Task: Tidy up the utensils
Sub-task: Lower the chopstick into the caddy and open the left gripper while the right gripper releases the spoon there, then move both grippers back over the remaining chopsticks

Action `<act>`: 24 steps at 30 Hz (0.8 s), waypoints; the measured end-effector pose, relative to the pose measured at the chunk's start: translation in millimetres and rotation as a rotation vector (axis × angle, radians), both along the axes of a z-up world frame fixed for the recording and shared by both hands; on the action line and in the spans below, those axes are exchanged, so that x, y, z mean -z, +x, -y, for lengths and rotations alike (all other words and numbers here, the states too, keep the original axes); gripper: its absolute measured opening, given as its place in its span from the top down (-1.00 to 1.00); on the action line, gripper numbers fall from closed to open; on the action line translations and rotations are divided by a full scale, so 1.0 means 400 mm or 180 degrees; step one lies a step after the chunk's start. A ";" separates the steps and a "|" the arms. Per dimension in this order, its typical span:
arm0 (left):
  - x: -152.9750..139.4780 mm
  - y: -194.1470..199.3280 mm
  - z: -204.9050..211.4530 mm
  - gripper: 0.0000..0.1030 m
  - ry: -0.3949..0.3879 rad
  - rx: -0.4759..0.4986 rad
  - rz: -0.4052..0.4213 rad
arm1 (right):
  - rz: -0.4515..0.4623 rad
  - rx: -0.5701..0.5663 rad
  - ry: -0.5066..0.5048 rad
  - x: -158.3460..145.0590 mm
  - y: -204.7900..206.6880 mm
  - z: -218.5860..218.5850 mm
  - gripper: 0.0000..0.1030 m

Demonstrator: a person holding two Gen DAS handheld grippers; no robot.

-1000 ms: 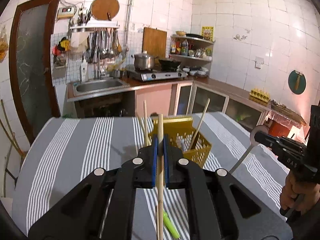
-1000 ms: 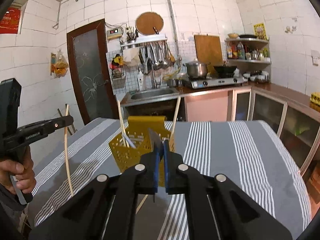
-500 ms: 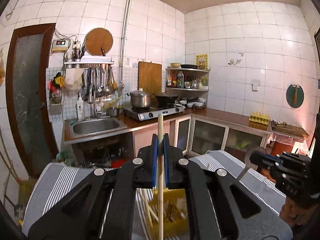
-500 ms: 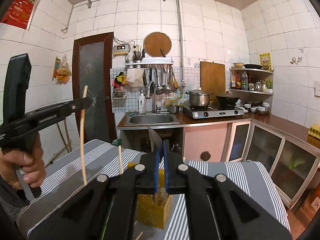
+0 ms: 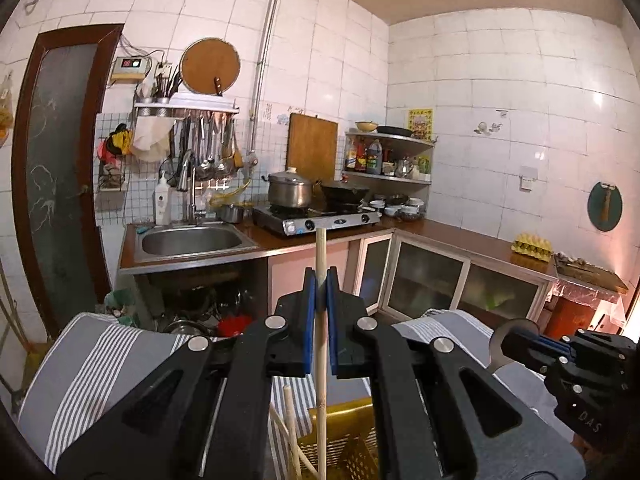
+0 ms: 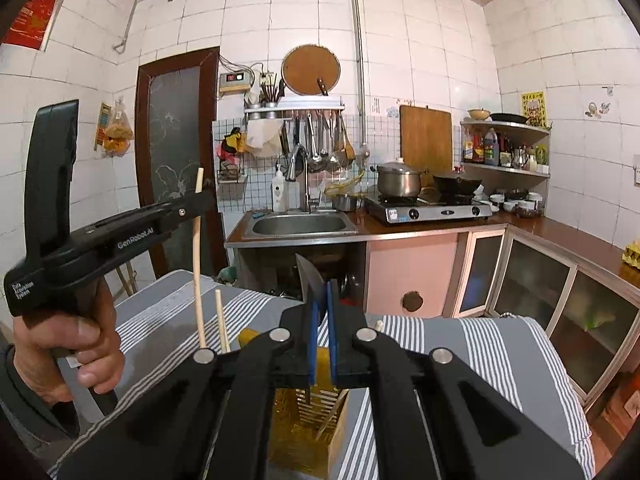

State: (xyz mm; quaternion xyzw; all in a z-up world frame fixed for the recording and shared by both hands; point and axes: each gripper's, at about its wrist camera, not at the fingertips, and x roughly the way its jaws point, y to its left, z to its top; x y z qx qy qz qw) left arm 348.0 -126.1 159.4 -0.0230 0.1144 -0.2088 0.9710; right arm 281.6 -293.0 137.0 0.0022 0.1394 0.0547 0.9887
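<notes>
**Lower both utensils straight into the basket**

The left gripper [image 5: 319, 280] is clamped on an upright wooden chopstick [image 5: 320, 320]; the right gripper [image 6: 320, 292] pinches what looks like a knife blade [image 6: 309, 276], point up. Both hang over the yellow basket [image 6: 296, 432], which stands near the middle of the striped table [image 6: 472, 344], other chopsticks already in it. Keep each piece vertical, sink it well into a compartment, then release.
</notes>
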 end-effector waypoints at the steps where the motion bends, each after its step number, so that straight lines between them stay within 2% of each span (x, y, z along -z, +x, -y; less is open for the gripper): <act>1: 0.011 0.008 -0.002 0.92 -0.0007 -0.0035 -0.0030 | -0.0014 -0.0002 -0.0001 0.004 0.001 -0.003 0.92; 6: 0.047 0.035 -0.012 0.92 -0.0040 -0.0088 -0.0185 | -0.0144 -0.0005 -0.0012 0.028 0.013 -0.010 0.92; 8: 0.069 0.049 -0.015 0.78 -0.0017 -0.0124 -0.0271 | -0.0206 0.0069 -0.0007 0.041 0.021 -0.005 0.92; 10: 0.098 0.073 -0.019 0.13 0.0027 -0.0150 -0.0420 | -0.0457 0.0201 0.0030 0.071 0.049 0.014 0.79; 11: 0.113 0.079 -0.026 -0.01 0.0032 -0.0200 -0.0471 | -0.0488 0.0249 0.0082 0.080 0.051 0.027 0.44; 12: 0.122 0.080 -0.034 -0.24 0.0025 -0.0241 -0.0483 | -0.0490 0.0302 0.0154 0.087 0.049 0.043 0.25; 13: 0.129 0.080 -0.047 -0.27 -0.0002 -0.0272 -0.0512 | -0.0459 0.0364 0.0211 0.090 0.042 0.059 0.16; 19: 0.140 0.032 -0.117 -0.28 -0.0048 -0.0412 -0.0483 | -0.0396 0.0438 0.0248 0.089 -0.002 0.102 0.16; 24: 0.155 -0.056 -0.176 -0.33 0.0013 -0.0501 -0.0388 | -0.0388 0.0421 0.0198 0.111 -0.074 0.125 0.15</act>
